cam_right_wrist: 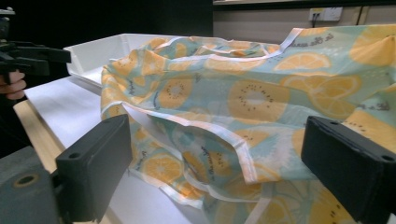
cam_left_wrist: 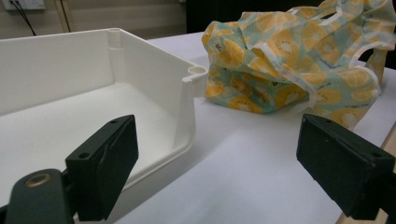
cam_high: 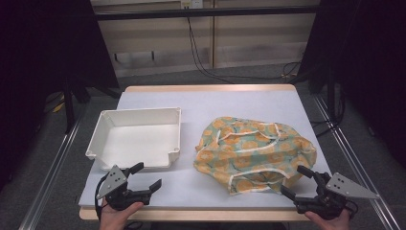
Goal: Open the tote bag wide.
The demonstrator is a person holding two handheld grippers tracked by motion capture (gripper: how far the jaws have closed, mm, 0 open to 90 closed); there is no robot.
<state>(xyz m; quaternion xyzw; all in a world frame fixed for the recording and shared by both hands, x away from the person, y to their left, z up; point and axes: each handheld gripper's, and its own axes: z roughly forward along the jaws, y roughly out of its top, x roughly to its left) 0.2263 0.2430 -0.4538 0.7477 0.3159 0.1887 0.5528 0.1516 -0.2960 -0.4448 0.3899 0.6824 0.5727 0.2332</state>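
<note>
A crumpled cloth (cam_high: pixel 253 153) printed with orange and kiwi slices on pale green, edged in white, lies on the right half of the table. A white plastic tray (cam_high: pixel 103 129) stands empty at the left. My left gripper (cam_high: pixel 147 176) hovers open at the front edge, just in front of the tray's near right corner (cam_left_wrist: pixel 191 77). My right gripper (cam_high: pixel 296 181) is open at the front right, its fingertips beside the cloth's near edge (cam_right_wrist: pixel 243 154). Nothing is between either pair of jaws. The cloth (cam_left_wrist: pixel 299 60) also lies to the right in the left gripper view.
The table has a white surface (cam_high: pixel 210 103) with a wooden rim. Metal rails run along both sides on the floor, and cables trail across the floor behind. Dark panels stand at far left and far right. The other hand with its gripper (cam_right_wrist: pixel 32 56) is at the left edge.
</note>
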